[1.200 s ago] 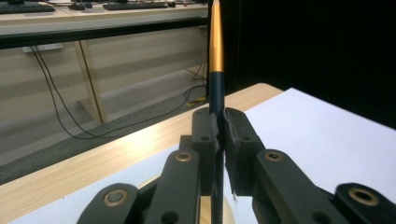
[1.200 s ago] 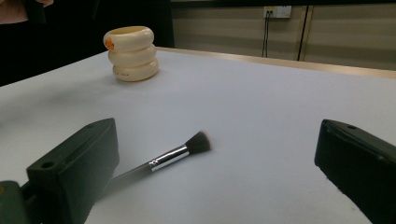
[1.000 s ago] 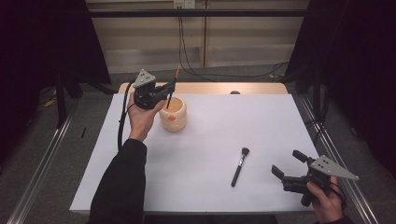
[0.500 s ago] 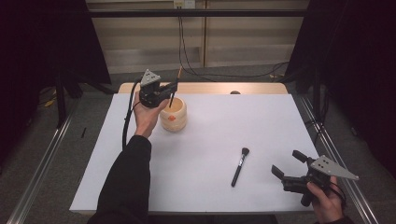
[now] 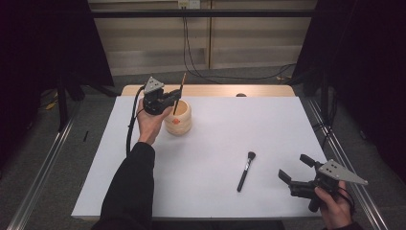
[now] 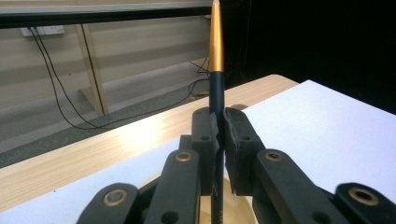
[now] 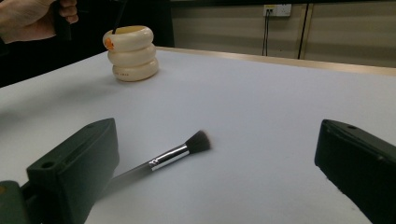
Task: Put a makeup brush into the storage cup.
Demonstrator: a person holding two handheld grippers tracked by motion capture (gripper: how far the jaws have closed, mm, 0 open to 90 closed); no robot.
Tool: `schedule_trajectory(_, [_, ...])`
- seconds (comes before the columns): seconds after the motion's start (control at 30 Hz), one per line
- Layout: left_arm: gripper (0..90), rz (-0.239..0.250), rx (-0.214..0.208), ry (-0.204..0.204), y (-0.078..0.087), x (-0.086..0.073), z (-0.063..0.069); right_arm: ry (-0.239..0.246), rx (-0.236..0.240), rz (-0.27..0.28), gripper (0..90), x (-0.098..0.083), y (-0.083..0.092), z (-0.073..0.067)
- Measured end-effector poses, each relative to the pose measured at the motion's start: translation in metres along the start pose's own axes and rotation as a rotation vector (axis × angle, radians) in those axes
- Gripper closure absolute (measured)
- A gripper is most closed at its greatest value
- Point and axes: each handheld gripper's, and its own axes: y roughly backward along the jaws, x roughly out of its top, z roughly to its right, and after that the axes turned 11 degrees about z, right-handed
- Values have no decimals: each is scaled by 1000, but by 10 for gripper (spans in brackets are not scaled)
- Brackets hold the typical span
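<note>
My left gripper is shut on a thin brush with a black handle and a gold end. It holds the brush upright over a cream ribbed cup at the far left of the white sheet. In the left gripper view the brush stands clamped between the pads of my left gripper, and the cup's rim lies below. My right gripper is open near the front right edge. A black makeup brush lies on the sheet to its left. In the right gripper view the makeup brush lies ahead of my right gripper, with the cup far off.
The white sheet covers the table, leaving a wooden strip at the far edge with a small dark spot on it. Metal rails run along the floor on both sides. Cables hang behind the table.
My left gripper has shifted slightly up and to the right with the thin brush, staying over the cup. The right gripper and the makeup brush have not moved.
</note>
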Motion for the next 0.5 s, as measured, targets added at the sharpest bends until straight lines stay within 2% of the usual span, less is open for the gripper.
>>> schedule_trajectory(0.1, [835,-3,2,7,0,-3,0,17,0,2,0,0,0,2])
schedule_trajectory(0.27, [835,-16,-3,12,-2,-7,1,6,1,2,0,0,0,0])
schedule_trajectory(0.33, [835,-20,-8,11,-2,-10,0,17,6,-3,0,0,0,2])
schedule_trajectory(0.37, [835,-32,3,-1,-1,-11,0,16,5,0,0,0,0,2])
schedule_trajectory(0.43, [835,-27,1,15,-1,-14,0,15,5,-4,0,0,0,2])
schedule_trajectory(0.47, [835,-34,-4,2,0,-15,-2,14,5,-3,0,0,0,2])
schedule_trajectory(0.5, [835,-35,4,14,-1,-16,0,17,5,-3,0,0,0,2])
